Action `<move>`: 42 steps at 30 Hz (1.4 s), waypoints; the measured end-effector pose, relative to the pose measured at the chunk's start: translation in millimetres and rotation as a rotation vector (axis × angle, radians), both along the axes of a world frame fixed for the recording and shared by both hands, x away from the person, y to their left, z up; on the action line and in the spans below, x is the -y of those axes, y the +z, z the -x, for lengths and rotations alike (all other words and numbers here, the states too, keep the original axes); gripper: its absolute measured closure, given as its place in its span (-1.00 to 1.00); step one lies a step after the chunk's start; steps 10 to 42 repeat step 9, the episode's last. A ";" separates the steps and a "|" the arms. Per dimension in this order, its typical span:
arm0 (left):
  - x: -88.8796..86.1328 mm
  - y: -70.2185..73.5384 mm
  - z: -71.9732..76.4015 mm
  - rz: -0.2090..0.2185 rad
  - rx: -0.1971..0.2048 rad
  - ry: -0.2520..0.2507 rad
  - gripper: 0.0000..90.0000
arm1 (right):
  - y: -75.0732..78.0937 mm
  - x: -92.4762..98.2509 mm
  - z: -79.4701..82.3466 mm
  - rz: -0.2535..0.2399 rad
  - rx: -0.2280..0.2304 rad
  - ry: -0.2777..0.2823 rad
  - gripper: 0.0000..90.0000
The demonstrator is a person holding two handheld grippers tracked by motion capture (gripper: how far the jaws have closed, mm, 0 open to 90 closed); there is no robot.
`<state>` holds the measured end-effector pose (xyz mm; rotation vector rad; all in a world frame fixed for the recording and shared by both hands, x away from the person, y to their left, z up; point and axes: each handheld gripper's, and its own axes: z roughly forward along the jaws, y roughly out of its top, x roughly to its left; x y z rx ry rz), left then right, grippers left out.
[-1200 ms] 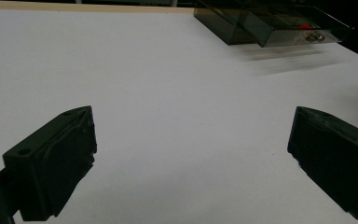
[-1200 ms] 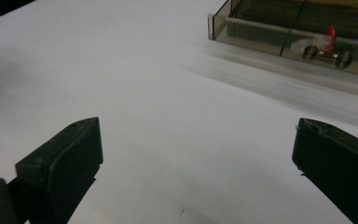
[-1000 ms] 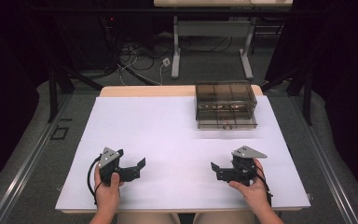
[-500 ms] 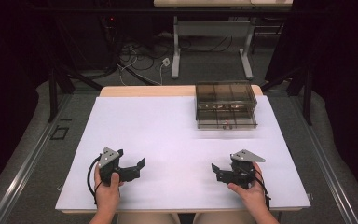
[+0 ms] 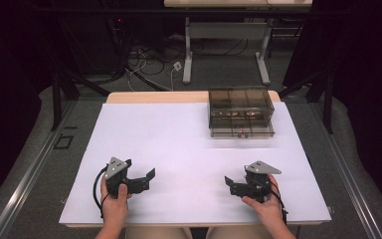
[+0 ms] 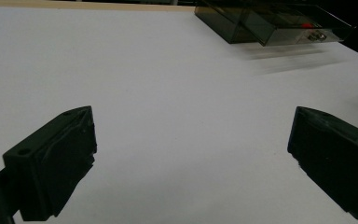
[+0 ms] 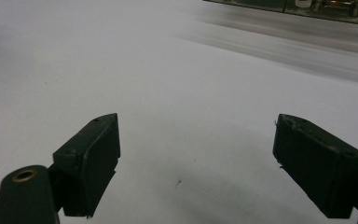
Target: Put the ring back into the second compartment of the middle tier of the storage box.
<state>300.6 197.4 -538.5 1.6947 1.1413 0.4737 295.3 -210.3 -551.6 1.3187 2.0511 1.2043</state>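
My left gripper (image 5: 149,180) rests on the white table sheet (image 5: 179,144) at the near left, held by a hand, with its jaws pointing right. In the left gripper view the left gripper (image 6: 193,121) stands open with bare sheet between its fingers. At the near right a hand holds my right gripper (image 5: 229,185), jaws pointing left. The right gripper (image 7: 196,126) is open; its jaws have just been closing a little, and nothing lies between them.
A smoky clear plastic drawer box (image 5: 240,112) stands at the back right of the sheet, small parts inside. The drawer box (image 6: 270,23) has a lower drawer pulled partly out. Its edge (image 7: 307,7) shows far ahead. Table legs and cables lie beyond the table.
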 end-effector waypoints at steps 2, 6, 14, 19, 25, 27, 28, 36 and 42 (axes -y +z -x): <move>-0.1 0.1 0.0 0.000 0.000 0.000 -0.97 | -0.3 0.3 0.2 0.000 -0.002 0.000 -0.68; 0.2 0.0 0.6 0.002 0.003 0.005 -0.97 | -0.3 1.4 0.8 0.000 -0.004 -0.001 -0.68; 0.2 -0.2 0.7 0.004 0.001 0.007 -0.97 | -0.1 2.7 0.6 0.002 0.001 -0.005 -0.68; 0.2 -0.2 0.7 0.004 0.001 0.007 -0.97 | -0.1 2.7 0.6 0.002 0.001 -0.005 -0.68; 0.2 -0.2 0.7 0.004 0.001 0.007 -0.97 | -0.1 2.7 0.6 0.002 0.001 -0.005 -0.68; 0.2 -0.2 0.7 0.004 0.001 0.007 -0.97 | -0.1 2.7 0.6 0.002 0.001 -0.005 -0.68; 0.2 -0.2 0.7 0.004 0.001 0.007 -0.97 | -0.1 2.7 0.6 0.002 0.001 -0.005 -0.68; 0.2 -0.2 0.7 0.004 0.001 0.007 -0.97 | -0.1 2.7 0.6 0.002 0.001 -0.005 -0.68; 0.2 -0.2 0.7 0.004 0.001 0.007 -0.97 | -0.1 2.7 0.6 0.002 0.001 -0.005 -0.68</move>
